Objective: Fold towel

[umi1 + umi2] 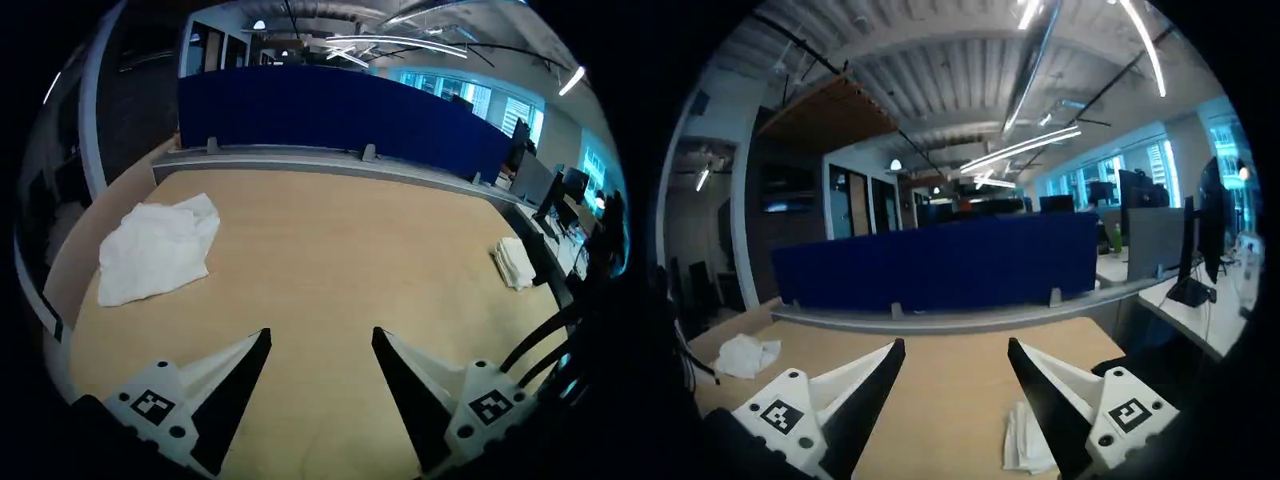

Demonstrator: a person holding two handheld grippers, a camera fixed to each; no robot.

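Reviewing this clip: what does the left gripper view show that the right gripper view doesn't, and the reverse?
Left gripper view: looks down across the wooden table, with a black chair back at its right edge.
Right gripper view: aimed higher, taking in much of the ceiling, including a wooden ceiling panel.
Shared: the crumpled white towel, the folded towel stack, the blue divider, and each view's own open claw, the left claw and the right claw, holding nothing.

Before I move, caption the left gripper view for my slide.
Open left claw hovers over wooden table; crumpled white towel left, folded towel stack right.
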